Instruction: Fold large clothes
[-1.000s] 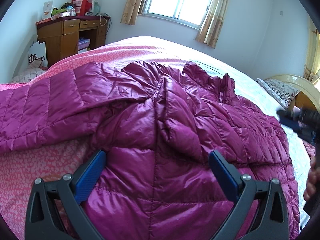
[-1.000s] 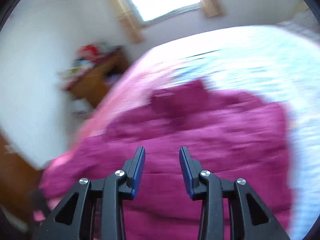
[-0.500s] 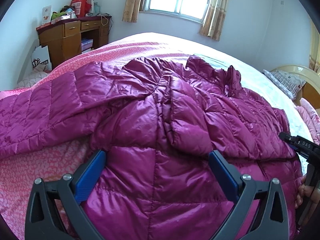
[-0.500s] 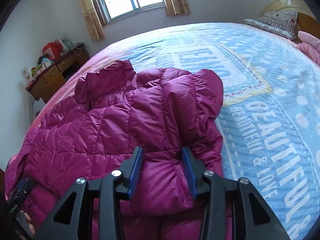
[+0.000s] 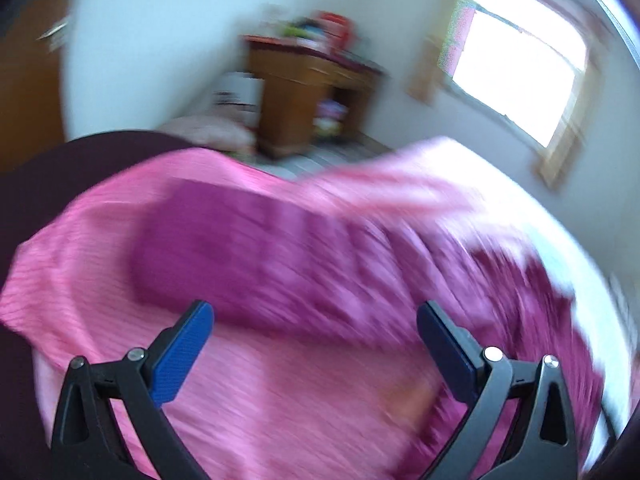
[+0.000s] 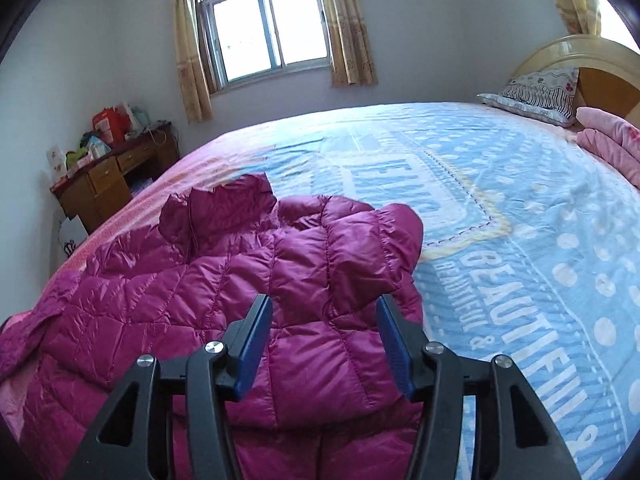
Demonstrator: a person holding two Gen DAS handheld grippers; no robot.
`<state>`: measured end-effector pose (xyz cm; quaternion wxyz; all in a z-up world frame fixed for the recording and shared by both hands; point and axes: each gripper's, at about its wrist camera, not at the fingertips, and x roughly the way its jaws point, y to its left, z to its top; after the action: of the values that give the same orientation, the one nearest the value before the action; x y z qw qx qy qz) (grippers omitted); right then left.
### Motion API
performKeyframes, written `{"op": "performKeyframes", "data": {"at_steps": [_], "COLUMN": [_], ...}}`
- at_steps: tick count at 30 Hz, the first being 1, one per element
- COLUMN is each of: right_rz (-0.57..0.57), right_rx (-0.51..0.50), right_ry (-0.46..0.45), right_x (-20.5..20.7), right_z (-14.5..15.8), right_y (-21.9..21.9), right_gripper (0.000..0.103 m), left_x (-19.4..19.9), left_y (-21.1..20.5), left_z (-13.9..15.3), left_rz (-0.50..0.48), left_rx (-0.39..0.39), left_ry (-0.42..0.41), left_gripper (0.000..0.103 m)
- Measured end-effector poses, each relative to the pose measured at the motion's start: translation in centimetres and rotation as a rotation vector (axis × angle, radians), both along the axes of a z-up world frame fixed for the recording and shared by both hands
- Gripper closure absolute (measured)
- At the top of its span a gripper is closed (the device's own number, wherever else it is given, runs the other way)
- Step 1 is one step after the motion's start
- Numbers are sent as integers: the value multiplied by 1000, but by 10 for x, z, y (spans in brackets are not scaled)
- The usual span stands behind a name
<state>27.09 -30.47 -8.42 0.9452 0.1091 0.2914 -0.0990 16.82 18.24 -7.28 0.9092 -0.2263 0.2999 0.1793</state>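
A magenta quilted down jacket (image 6: 248,280) lies spread on the bed (image 6: 500,208), with one sleeve (image 6: 372,240) folded over its body. My right gripper (image 6: 324,324) is open and empty just above the jacket's near part. The left wrist view is motion-blurred. There my left gripper (image 5: 316,332) is wide open and empty above the pink bed cover (image 5: 280,400), with the jacket's outstretched sleeve (image 5: 240,256) just beyond the fingertips.
A wooden desk (image 6: 104,180) with clutter on top stands at the left wall under the window (image 6: 268,32). A pillow (image 6: 536,92), folded pink bedding (image 6: 612,140) and the headboard (image 6: 580,60) are at the far right. The bed's left edge (image 5: 36,280) is near my left gripper.
My left gripper has swung left from over the jacket's body toward the outstretched sleeve. My right gripper has opened wider and pulled back a little from the jacket.
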Motion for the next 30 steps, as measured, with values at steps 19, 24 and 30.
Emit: {"op": "performKeyframes", "data": {"at_steps": [19, 24, 30], "right_rz": [-30, -30, -31], "right_rx": [20, 22, 35], "right_ry": [41, 41, 38], "right_x": [3, 2, 2], "right_z": [-7, -7, -8], "right_y": [-6, -7, -10], "right_gripper": [48, 48, 48], "left_x": [10, 3, 9], "left_y": [70, 80, 55], "left_z": [-50, -43, -3], "left_rz": [193, 175, 95], "left_rx": [-104, -114, -42], "left_ry": [103, 67, -25], "left_gripper": [58, 85, 99]}}
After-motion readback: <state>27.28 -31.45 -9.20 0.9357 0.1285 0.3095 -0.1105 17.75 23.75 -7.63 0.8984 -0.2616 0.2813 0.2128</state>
